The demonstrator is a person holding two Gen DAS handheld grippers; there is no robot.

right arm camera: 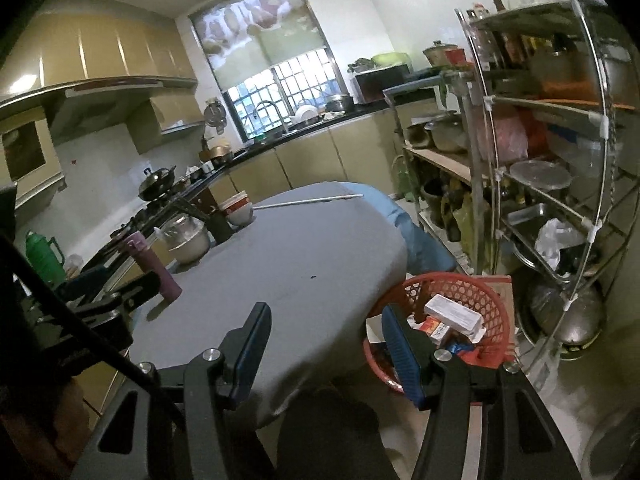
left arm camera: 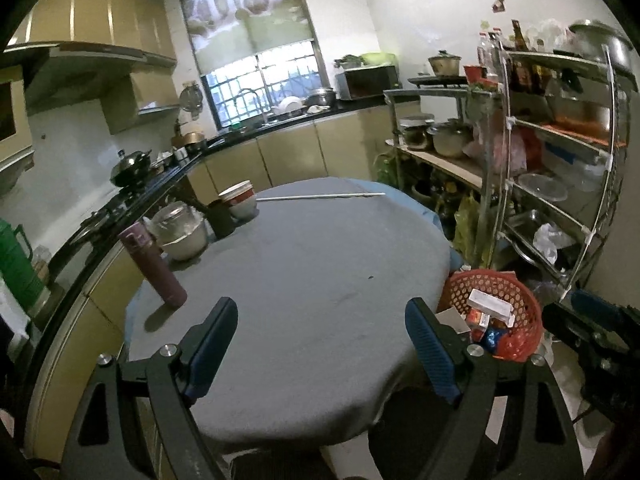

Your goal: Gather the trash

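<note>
A red mesh basket (left arm camera: 516, 292) stands on the floor right of the round table (left arm camera: 304, 264); it also shows in the right wrist view (right arm camera: 496, 304). It holds a white carton (left arm camera: 490, 305) (right arm camera: 454, 314) and several small wrappers. My left gripper (left arm camera: 322, 312) is open and empty above the table's near edge. My right gripper (right arm camera: 324, 318) is open and empty, between the table edge and the basket. The right gripper also shows at the far right of the left wrist view (left arm camera: 592, 320).
On the table's far left stand a purple flask (left arm camera: 154, 266), a lidded pot (left arm camera: 180, 228), a dark cup (left arm camera: 221, 218), stacked bowls (left arm camera: 239, 198) and a thin white rod (left arm camera: 320, 197). A metal shelf rack (left arm camera: 560, 152) stands right; the counter and stove run left.
</note>
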